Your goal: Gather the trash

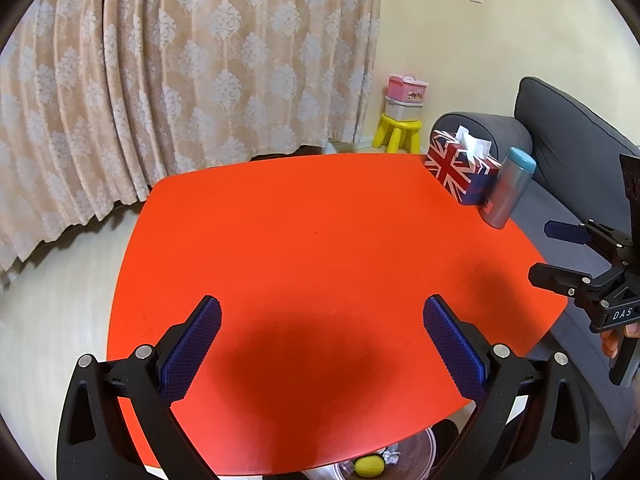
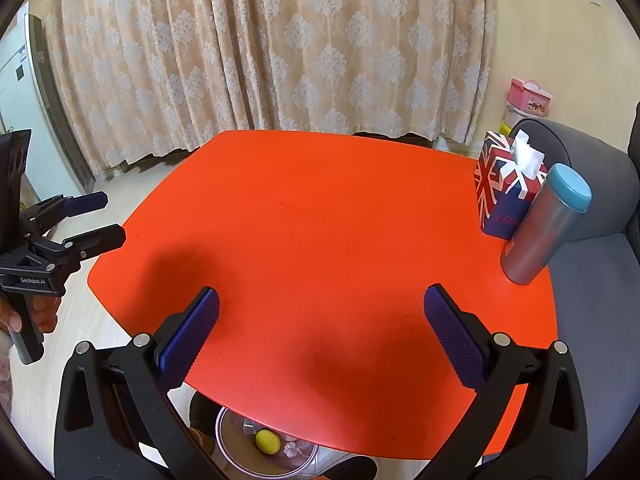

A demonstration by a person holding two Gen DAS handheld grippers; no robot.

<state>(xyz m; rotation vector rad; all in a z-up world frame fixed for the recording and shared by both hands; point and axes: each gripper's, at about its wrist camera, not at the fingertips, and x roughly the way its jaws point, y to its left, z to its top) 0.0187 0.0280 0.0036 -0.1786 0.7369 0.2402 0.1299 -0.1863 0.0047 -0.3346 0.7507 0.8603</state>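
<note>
Orange-red and smooth, the rounded worktop (image 1: 320,220) spreads beneath the left hand-held gripper (image 1: 322,346) and the right hand-held gripper (image 2: 322,338), both spread wide and holding nothing, their blue pads (image 2: 188,338) knobbly. Trash lies below the near edge: a yellow ball (image 2: 267,441) and crumpled white paper (image 2: 294,449) in a clear round bin (image 2: 240,462). A Union Jack tissue box (image 2: 506,190) and metal flask (image 2: 544,226) stand at the far right corner.

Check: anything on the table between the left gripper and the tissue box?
Nothing. The left wrist view shows only bare red table between the open left gripper and the tissue box; the bottle stands just right of the box.
</note>
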